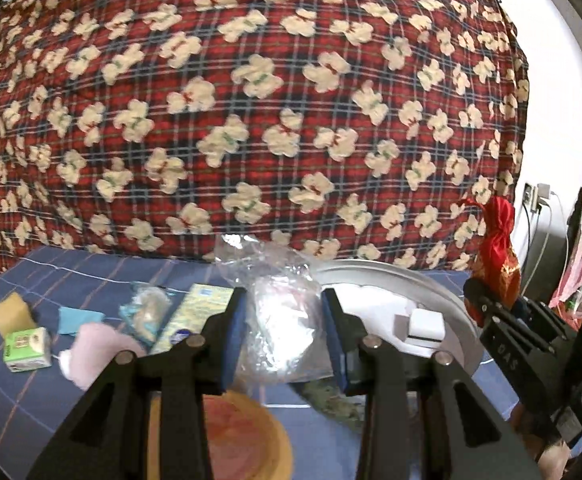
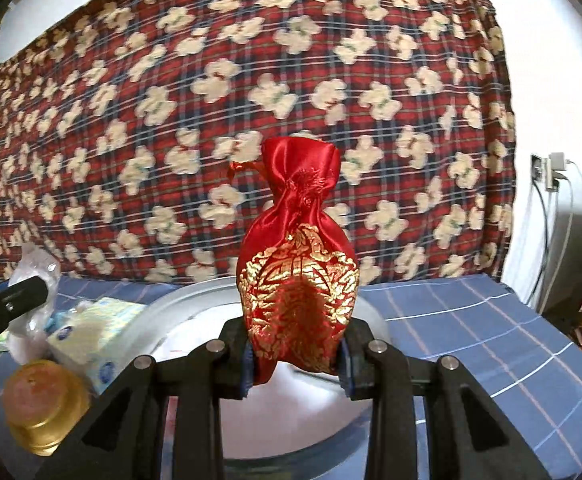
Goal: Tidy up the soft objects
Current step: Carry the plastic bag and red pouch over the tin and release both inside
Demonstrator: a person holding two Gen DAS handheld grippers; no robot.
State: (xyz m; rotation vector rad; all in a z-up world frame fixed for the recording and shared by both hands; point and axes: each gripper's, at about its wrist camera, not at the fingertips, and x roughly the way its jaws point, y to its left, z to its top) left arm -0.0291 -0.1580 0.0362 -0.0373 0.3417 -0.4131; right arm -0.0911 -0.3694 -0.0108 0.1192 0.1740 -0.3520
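Note:
My left gripper (image 1: 284,334) is shut on a crumpled clear plastic bag (image 1: 279,320), whose top sticks up between the blue pads above the blue checked cloth. My right gripper (image 2: 295,354) is shut on a red satin pouch with gold embroidery (image 2: 299,276), held upright over the round white tray (image 2: 195,304). In the left wrist view the same pouch (image 1: 498,252) and the right gripper (image 1: 487,300) show at the right edge, beside the tray (image 1: 447,304), which holds white blocks (image 1: 425,326).
On the cloth at left lie a tan piece (image 1: 11,312), a green tissue pack (image 1: 27,348), a teal item (image 1: 79,320), a pink plush (image 1: 99,352) and a yellow-green packet (image 1: 199,312). A gold-rimmed jar (image 2: 43,404) stands near. A red plaid quilt (image 1: 251,100) fills the back; cables (image 2: 551,208) hang at right.

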